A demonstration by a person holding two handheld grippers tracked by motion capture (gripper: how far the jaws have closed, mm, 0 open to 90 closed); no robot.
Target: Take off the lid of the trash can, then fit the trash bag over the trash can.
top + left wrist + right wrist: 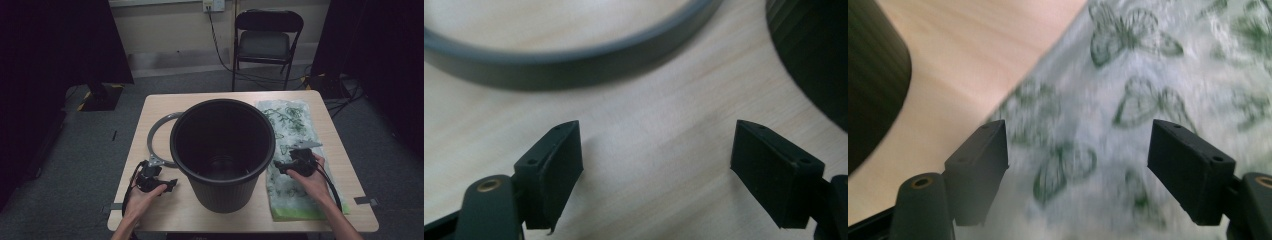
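A big black ribbed bucket (222, 150) stands upright in the middle of the wooden table (160, 107). A grey ring (156, 131) lies flat to its left, half behind it. On the right lies a clear plastic bag printed with green butterflies (292, 127). My left gripper (172, 184) rests low at the front left, beside the bucket's base; in the left gripper view its jaws stand open over bare wood, with the grey ring (574, 62) ahead and the bucket wall (814, 55) at right. My right gripper (278, 166) hovers open over the bag (1128, 100), nothing between its jaws.
A black folding chair (265, 42) stands behind the table, with cables on the floor near it. Dark curtains hang at both sides. The bucket wall (873, 85) is close on the left in the right gripper view.
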